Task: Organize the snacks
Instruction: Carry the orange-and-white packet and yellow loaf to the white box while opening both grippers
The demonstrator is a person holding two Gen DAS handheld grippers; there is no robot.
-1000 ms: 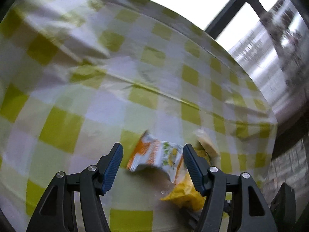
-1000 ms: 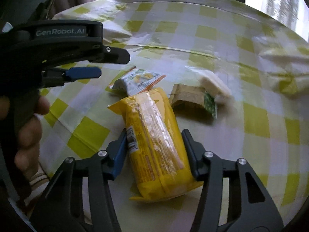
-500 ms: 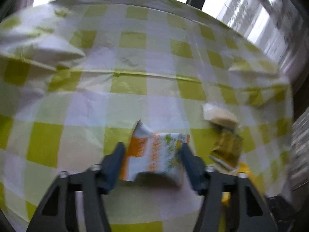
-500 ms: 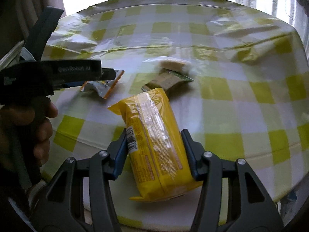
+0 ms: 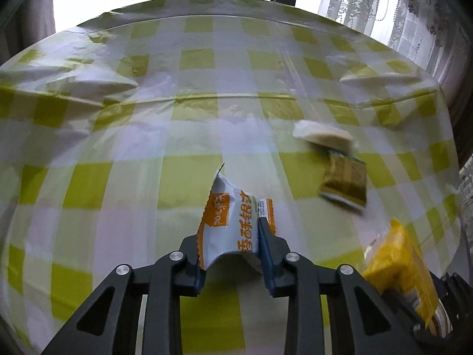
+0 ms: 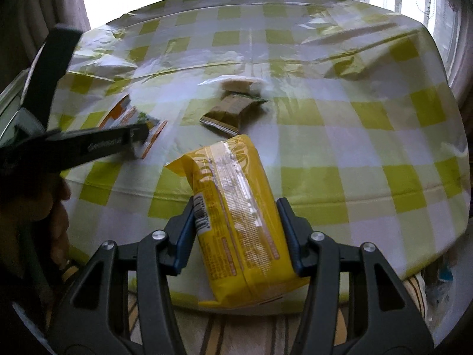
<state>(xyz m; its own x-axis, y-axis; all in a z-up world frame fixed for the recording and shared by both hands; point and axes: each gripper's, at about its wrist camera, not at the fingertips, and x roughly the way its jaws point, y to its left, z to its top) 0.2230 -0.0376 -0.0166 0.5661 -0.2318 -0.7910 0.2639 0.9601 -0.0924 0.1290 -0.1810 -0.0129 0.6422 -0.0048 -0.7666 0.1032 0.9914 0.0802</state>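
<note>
Left gripper is closing its jaws on the orange-and-white snack packet, pads touching both sides. Right gripper is clamped on the yellow biscuit pack, with the brown packet ahead on the table.

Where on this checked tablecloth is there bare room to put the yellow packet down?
The tablecloth is bare right of the brown packet, out to its edge. It is crowded center-left: brown packet, white packet, and orange-white packet in the closing left hand-held gripper.
</note>
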